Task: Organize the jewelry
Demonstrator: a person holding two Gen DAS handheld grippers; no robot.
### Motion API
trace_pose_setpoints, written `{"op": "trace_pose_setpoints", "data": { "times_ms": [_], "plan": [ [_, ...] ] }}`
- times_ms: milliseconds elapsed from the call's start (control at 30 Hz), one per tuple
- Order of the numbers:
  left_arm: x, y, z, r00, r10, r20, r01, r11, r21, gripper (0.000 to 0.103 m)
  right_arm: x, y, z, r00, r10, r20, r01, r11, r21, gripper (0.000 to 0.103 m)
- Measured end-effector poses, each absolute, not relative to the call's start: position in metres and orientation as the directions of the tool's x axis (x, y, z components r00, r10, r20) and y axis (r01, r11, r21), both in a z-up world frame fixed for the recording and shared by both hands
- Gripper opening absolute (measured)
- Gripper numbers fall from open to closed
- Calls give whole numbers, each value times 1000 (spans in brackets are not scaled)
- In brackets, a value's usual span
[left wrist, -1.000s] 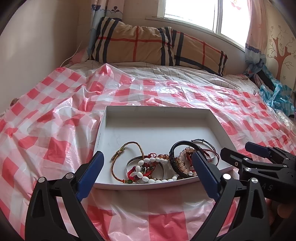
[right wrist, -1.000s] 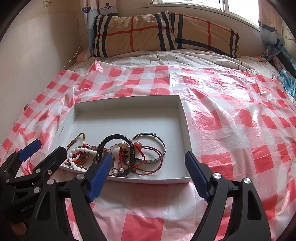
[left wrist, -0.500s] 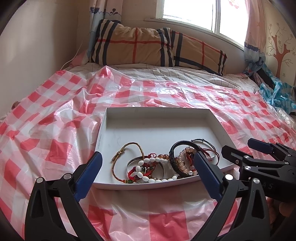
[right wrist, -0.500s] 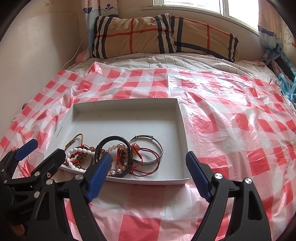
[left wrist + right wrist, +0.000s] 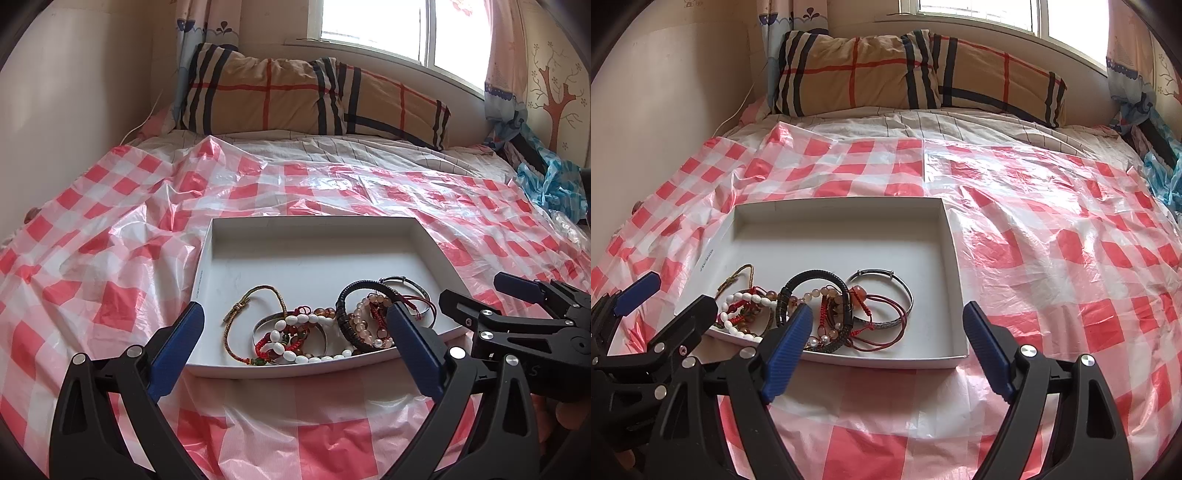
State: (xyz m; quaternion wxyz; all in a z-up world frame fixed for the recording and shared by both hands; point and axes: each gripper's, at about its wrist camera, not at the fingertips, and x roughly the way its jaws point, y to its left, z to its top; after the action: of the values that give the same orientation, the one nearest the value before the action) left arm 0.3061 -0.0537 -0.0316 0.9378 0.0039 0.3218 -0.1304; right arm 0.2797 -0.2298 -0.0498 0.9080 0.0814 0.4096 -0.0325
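Bracelets (image 5: 325, 325) lie heaped at the near edge of white tray (image 5: 207, 258), left gripper (image 5: 295, 347) and right gripper (image 5: 886, 343) poised wide apart, empty, apparently ready for sorting

One white tray (image 5: 955, 284); one plaid pillow (image 5: 886, 70); two claws, left (image 5: 295, 341), right (image 5: 888, 349)

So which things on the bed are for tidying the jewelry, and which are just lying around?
For the job:
- white tray
- black braided bracelet
- silver bangle
- white bead bracelet
- green-gold cord bracelet
- left gripper and right gripper, both open

Just lying about:
- plaid pillow
- checked plastic sheet
- blue crumpled bag
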Motion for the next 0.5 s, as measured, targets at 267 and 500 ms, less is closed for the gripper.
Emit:
{"op": "trace_pose_setpoints", "data": {
  "times_ms": [267, 500],
  "plan": [
    [305, -55, -32, 760, -240, -604, 246, 966, -74, 95, 280, -231, -51, 663, 4, -749, 125, 985, 117, 80],
    [305, -55, -32, 762, -235, -603, 248, 967, -63, 95, 280, -232, -55, 656, 9, -755, 131, 983, 126, 85]
  ]
}}
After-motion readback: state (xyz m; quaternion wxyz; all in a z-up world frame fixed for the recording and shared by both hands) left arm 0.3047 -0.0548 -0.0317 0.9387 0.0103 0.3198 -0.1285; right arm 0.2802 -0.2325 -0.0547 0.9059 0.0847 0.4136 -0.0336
